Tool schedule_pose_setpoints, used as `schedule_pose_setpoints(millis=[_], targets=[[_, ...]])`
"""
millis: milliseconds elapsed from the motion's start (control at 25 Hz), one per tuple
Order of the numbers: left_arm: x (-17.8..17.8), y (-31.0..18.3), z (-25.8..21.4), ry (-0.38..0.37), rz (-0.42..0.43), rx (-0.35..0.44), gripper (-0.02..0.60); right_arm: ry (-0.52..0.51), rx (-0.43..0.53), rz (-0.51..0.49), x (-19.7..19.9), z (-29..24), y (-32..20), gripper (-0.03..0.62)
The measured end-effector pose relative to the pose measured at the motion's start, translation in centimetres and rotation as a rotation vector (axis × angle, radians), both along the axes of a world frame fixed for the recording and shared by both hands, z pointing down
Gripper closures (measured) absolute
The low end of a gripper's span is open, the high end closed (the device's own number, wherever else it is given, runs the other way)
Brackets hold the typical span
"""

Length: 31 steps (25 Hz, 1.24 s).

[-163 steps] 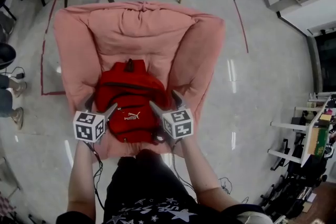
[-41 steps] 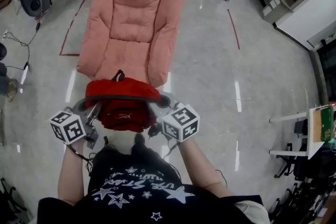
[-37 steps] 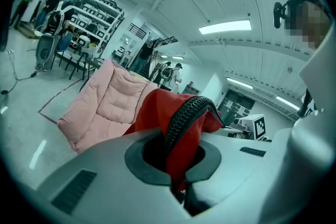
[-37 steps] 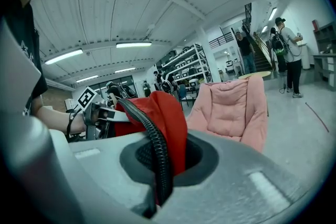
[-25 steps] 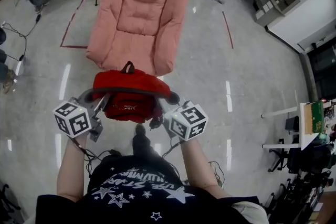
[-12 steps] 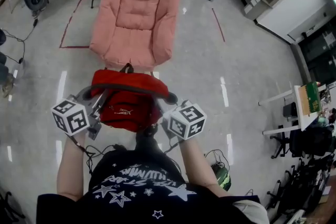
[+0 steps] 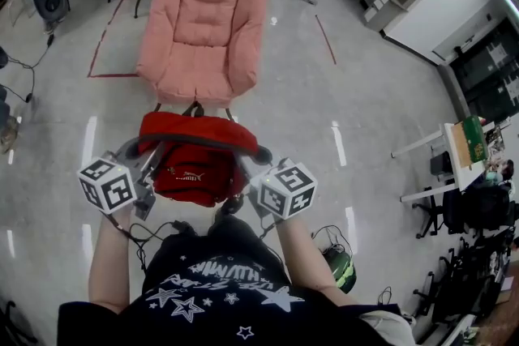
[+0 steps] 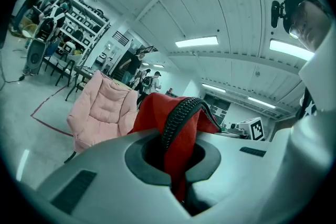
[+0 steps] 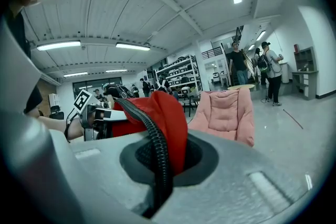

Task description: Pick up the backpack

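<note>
Over floor (image 7: 365, 93), backpack (image 7: 195, 166) top toward armchair (image 7: 203, 28)

- The backpack (image 7: 195, 166) had lain on the seat of the pink armchair (image 7: 203, 28). It came off the cushion and ended up hanging over the floor (image 7: 365, 93), just at the chair's 6 o'clock edge.
- The left claw (image 7: 150, 156) and the right claw (image 7: 247, 166) went from flanking the bag on the seat to carrying it between them, clear of the chair.
- The armchair slid toward 12 o'clock in the head view and shrank. It had filled the middle; afterwards its whole outline and front legs showed.
- A green-and-black thing (image 7: 338, 270) on the floor came into sight at 5 o'clock.
</note>
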<state>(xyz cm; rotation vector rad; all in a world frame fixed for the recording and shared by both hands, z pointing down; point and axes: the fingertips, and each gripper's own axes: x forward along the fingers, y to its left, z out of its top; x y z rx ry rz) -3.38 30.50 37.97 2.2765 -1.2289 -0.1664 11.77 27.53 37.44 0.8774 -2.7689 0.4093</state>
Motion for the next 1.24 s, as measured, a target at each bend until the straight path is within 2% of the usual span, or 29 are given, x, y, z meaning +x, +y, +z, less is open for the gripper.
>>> schedule_pose_setpoints(millis=[400, 720, 1000, 1240], targets=[[3.7, 1.7, 0.0, -0.030, -0.047, -0.012, 0.572, -0.007, -0.011, -0.062, 3.5, 0.6, 1.7, 0.582], [8.3, 5.0, -0.1, -0.039, -0.099, -0.029, 0.572, -0.022, -0.016, -0.104, 7.8, 0.6, 4.0, 0.582], [11.5, 7.1, 0.2, -0.044, -0.101, -0.058, 0.572, -0.010, -0.023, -0.103, 10.7, 0.6, 5.4, 0.582], [15.4, 7.9, 0.9, -0.052, -0.098, -0.055, 0.572, -0.015, -0.018, -0.101, 14.7, 1.4, 6.2, 0.582]])
